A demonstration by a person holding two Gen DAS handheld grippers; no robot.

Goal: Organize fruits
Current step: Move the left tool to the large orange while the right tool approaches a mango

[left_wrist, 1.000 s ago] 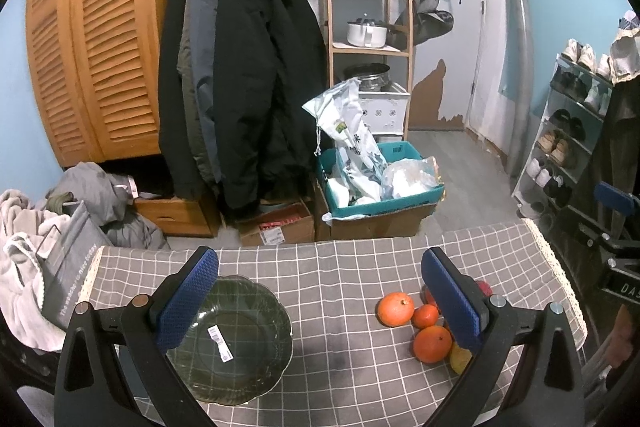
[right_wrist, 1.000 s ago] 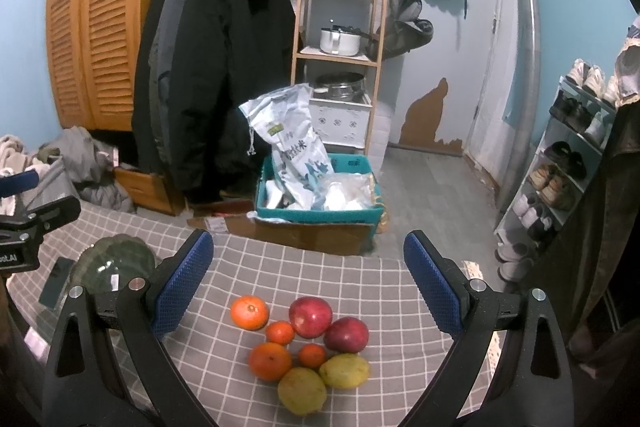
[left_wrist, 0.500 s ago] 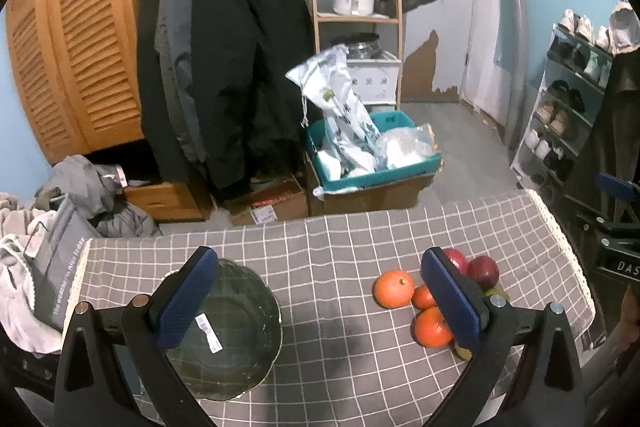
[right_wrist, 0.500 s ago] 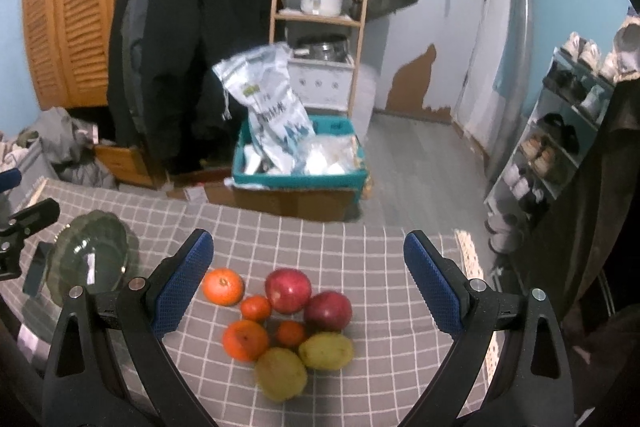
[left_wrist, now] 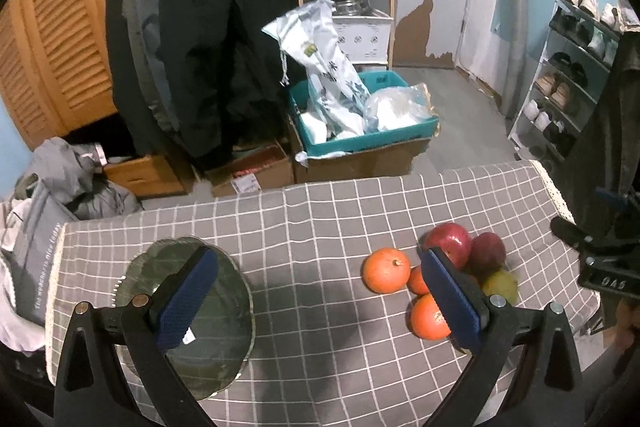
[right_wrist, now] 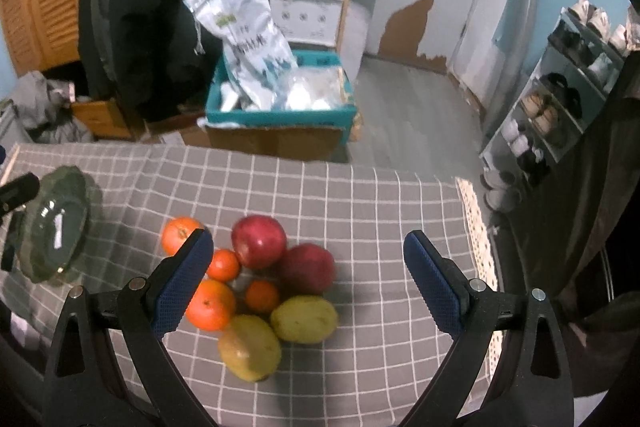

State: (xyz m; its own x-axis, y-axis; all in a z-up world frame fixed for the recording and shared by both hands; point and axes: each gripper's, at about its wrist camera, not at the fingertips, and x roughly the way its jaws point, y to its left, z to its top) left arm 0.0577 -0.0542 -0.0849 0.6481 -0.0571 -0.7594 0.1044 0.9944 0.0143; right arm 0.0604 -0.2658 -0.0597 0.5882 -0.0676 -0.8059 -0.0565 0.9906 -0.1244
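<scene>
A pile of fruit lies on the grey checked tablecloth [right_wrist: 360, 211]: two red apples [right_wrist: 259, 241], several oranges [right_wrist: 210, 304] and two yellow-green mangoes [right_wrist: 249, 347]. A dark green glass bowl [left_wrist: 188, 315] with a white sticker sits at the table's left; it holds nothing. My left gripper [left_wrist: 318, 297] hovers open above the table, its left finger over the bowl and its right finger over the oranges [left_wrist: 386, 270]. My right gripper [right_wrist: 306, 279] is open above the fruit pile, nothing between its fingers. The bowl [right_wrist: 56, 223] shows at the right wrist view's left edge.
Beyond the table's far edge stand a cardboard box with a teal crate [left_wrist: 360, 131] of bags, hanging dark coats [left_wrist: 200, 39], a wooden shelf and a shoe rack [left_wrist: 568, 75]. Clothes lie heaped at the left [left_wrist: 60, 179]. The tablecloth's lace edge [right_wrist: 476, 227] marks the table's right side.
Both grippers have risen and tilted down over the table, so the bowl and fruit sit higher in view and more cloth shows. The fruit and bowl have not moved.
</scene>
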